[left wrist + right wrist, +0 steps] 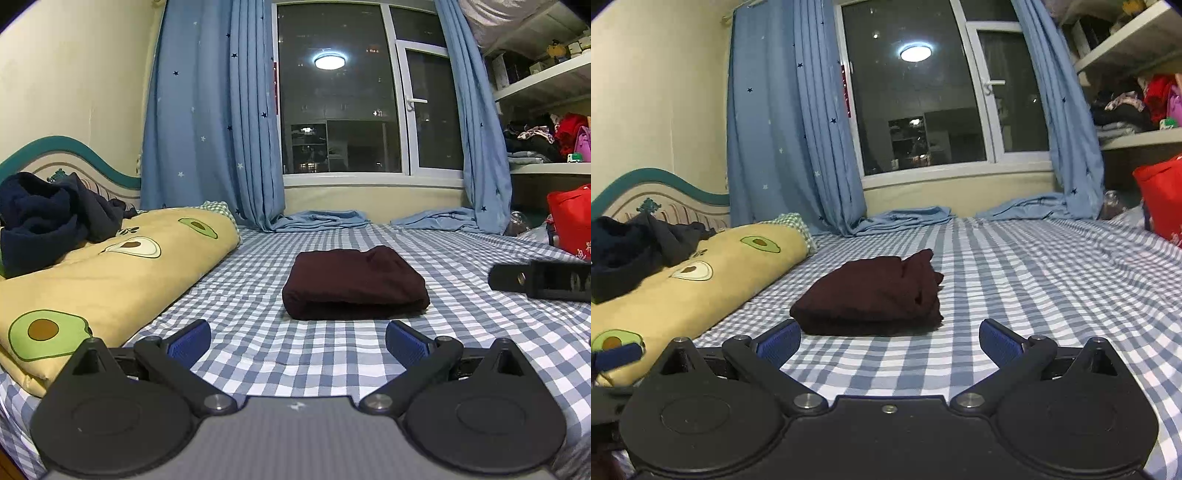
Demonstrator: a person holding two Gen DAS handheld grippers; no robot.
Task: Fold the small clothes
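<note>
Nearest the lens in each wrist view, both tools hang low over the bed with nothing between their blue pads. The left gripper [298, 338] has its jaws spread wide and empty; the right gripper [890, 338] stands the same, wide apart and holding nothing. Under them runs the blue-and-white checked bedsheet [258, 354], lightly wrinkled.

Just beyond the fingertips lies the folded maroon garment [352, 284], a compact bundle resting flat on the sheet near the middle of the bed, touched by neither tool. In the left view the right tool's black body shows at the right edge, beside the bundle and apart from it.

To the left a yellow quilt with avocado print [110, 273] lies rolled along the bed's side, with a heap of dark navy clothes [48, 218] on top of it, against the teal-trimmed headboard [74, 151].

Farther off, blue star-patterned curtains [207, 122] frame a dark window [338, 110] that reflects a round ceiling lamp. At the right stand cluttered white shelves [546, 81] and a red bag [570, 218] whose white characters are too blurred to read.
</note>
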